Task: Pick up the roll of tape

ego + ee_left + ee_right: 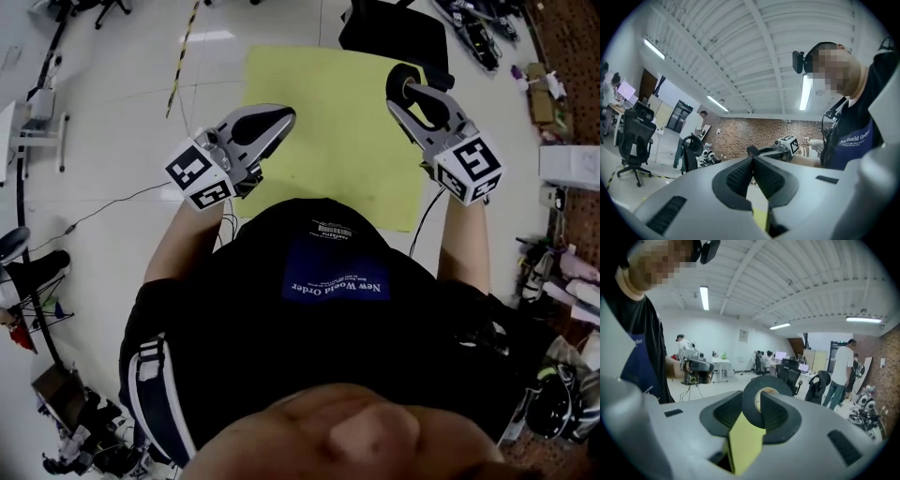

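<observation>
The roll of tape [401,77] is black with a pale core and stands on edge between the jaws of my right gripper [410,97], high above the yellow mat [319,141] on the floor. In the right gripper view the tape roll [767,382] sits between the two ribbed pads of the right gripper [752,393], which is shut on it. My left gripper [279,118] is raised at the left beside it, apart from the roll. The pads of the left gripper [753,157] meet at the tip with nothing between them.
A black office chair [394,33] stands at the mat's far edge. Cables and a striped tape line [183,52] cross the white floor at the left. Boxes and clutter [562,169] line the right side. People and desk chairs [801,373] stand farther back in the room.
</observation>
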